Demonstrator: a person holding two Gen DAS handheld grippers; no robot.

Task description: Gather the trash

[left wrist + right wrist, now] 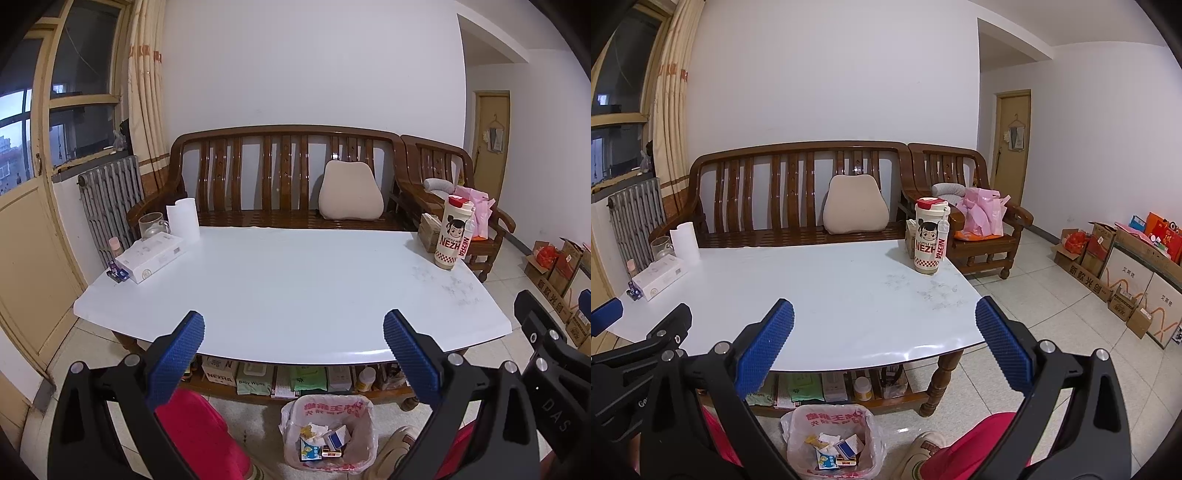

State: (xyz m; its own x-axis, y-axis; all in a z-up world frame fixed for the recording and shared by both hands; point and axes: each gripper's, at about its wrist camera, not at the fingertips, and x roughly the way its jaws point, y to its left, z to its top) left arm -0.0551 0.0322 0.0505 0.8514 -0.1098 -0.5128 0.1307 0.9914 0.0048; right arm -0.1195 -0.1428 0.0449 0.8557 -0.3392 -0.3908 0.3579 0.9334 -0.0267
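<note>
Left hand-held gripper point(293, 334) — blue-padded fingers spread wide, nothing between them, held above the near edge of the tabletop point(295, 291). Right hand-held gripper point(884, 332) — likewise spread and holding nothing, just beside the left one, over the near right part of the same tabletop.

Trash bin point(328, 435) — on the floor in front of the table, between the person's knees in pink trousers point(201, 432); lined with a pale plastic bag printed in red. Inside: crumpled paper, a small blue-and-white box, a few printed wrappers. From the right wrist view the bin point(833, 441) sits below and between the two grippers.

Tabletop, far left corner — white tissue box point(151, 254), glass mug point(151, 223) behind it, upright paper roll point(183, 218), a small pink-capped bottle point(115, 245), a small blue object point(117, 274) at the edge.

Tabletop, far right corner — tall cream bottle point(452, 232) with red lid and cartoon figure, upright; a small carton point(428, 230) just behind it. Faint smudges on the surface near the right side; the middle is bare.

Lower shelf under the table — packs of wipes, boxes, a jar.

Behind the table — wooden bench point(284, 177) with a beige cushion point(351, 197); adjoining wooden armchair point(964, 206) carrying pink plastic bags point(984, 212). Cardboard boxes point(1123, 269) along the right wall.
</note>
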